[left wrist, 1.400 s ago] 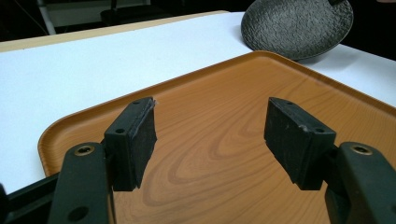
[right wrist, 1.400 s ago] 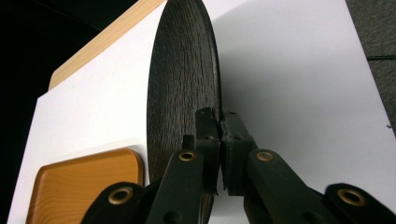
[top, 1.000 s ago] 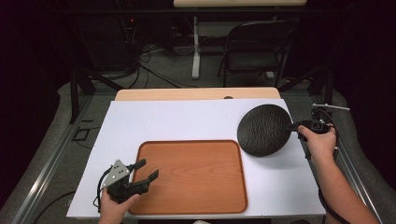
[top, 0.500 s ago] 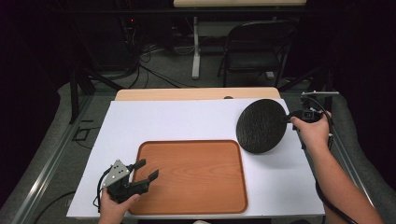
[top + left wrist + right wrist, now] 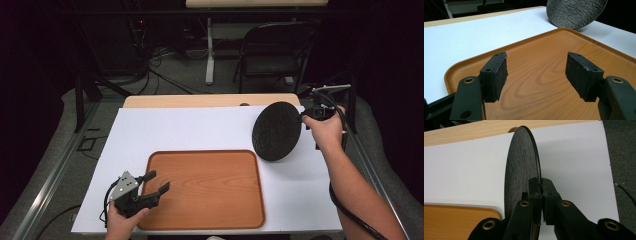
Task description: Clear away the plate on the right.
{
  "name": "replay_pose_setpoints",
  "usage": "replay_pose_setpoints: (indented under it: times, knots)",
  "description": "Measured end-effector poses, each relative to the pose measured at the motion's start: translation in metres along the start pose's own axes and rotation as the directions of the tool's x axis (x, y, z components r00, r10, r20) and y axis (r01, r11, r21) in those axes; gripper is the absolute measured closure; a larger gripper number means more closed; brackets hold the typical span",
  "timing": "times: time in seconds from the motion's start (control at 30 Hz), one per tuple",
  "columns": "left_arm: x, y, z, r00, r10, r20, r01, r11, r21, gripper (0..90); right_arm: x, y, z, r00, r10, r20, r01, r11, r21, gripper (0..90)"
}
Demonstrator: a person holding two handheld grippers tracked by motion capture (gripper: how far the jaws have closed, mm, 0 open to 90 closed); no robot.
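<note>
A: Gripping confirmed on my side. The right gripper [image 5: 541, 185] has its jaws pressed together on the rim of the black round plate [image 5: 522, 172], one pad on each face. In the right gripper view the plate stands on edge, nearly vertical, over the white board [image 5: 461, 170].

B: Where does it sit from above?

A: In the high view the black round plate [image 5: 276, 131] is at the right of the white board [image 5: 190, 130], tilted up with its face turned toward the wooden tray [image 5: 205, 187]. Its lower edge lies just beside the tray's far right corner; I cannot tell whether it touches the board. The right gripper [image 5: 305, 116] holds it at the upper right rim.

B: Left side?

A: The left gripper [image 5: 156, 182] has its jaws wide apart and holds nothing. It hovers over the tray's near left corner. In the left gripper view the two black pads [image 5: 496, 72] frame bare wood grain on the wooden tray [image 5: 541, 75], and the textured plate [image 5: 574, 12] shows beyond the tray's far rim.

B: Any writing, labels, brand marks?

A: I read none on the plate, tray, board or pads. Plate surface carries a rough ripple texture. Noted behind the table: a folding chair [image 5: 275, 55] on the floor.
</note>
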State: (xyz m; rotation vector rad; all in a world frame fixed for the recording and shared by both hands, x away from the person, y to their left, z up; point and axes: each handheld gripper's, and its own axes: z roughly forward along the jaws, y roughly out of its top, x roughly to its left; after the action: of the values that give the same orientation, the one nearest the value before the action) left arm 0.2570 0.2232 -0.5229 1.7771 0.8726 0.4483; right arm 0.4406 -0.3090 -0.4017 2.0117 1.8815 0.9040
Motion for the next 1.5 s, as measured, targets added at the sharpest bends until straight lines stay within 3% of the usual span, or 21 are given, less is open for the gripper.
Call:
replay_pose_setpoints:
  times: [0.23,0.4,0.57,0.9,1.27,1.43,1.5]
  knots:
    - [0.000,0.000,-0.001,1.0000,-0.001,-0.004,0.001,1.0000,-0.001,34.2,-0.001,0.007,-0.008,0.9986,0.037,-0.039,-0.037,0.999,-0.006,87.4]
    - [0.001,0.000,-0.001,1.0000,-0.005,-0.001,0.005,1.0000,-0.001,34.2,-0.003,0.015,-0.023,0.9962,0.059,-0.064,-0.060,0.998,-0.007,86.8]
    - [0.001,0.000,-0.001,1.0000,-0.005,-0.002,0.005,1.0000,0.000,34.2,-0.003,0.018,-0.031,0.9961,0.055,-0.069,-0.056,0.998,-0.007,86.3]
    - [0.001,0.000,-0.001,0.9999,-0.011,-0.006,0.011,0.9999,-0.001,34.2,-0.001,0.019,-0.043,0.9959,0.027,-0.086,-0.022,0.998,0.059,85.7]
    - [0.002,-0.001,-0.001,0.9999,-0.010,-0.005,0.010,0.9999,-0.001,34.2,0.024,0.010,-0.048,0.9904,-0.044,-0.131,0.059,0.992,0.113,85.3]
    - [0.002,-0.001,-0.001,0.9999,-0.008,-0.010,0.008,1.0000,0.001,34.2,0.040,0.002,-0.046,0.9797,-0.070,-0.188,0.100,0.983,0.152,85.3]
    - [0.002,-0.001,-0.002,0.9999,-0.006,-0.012,0.006,1.0000,0.000,34.1,0.053,-0.004,-0.043,0.9731,-0.088,-0.213,0.124,0.979,0.162,85.3]
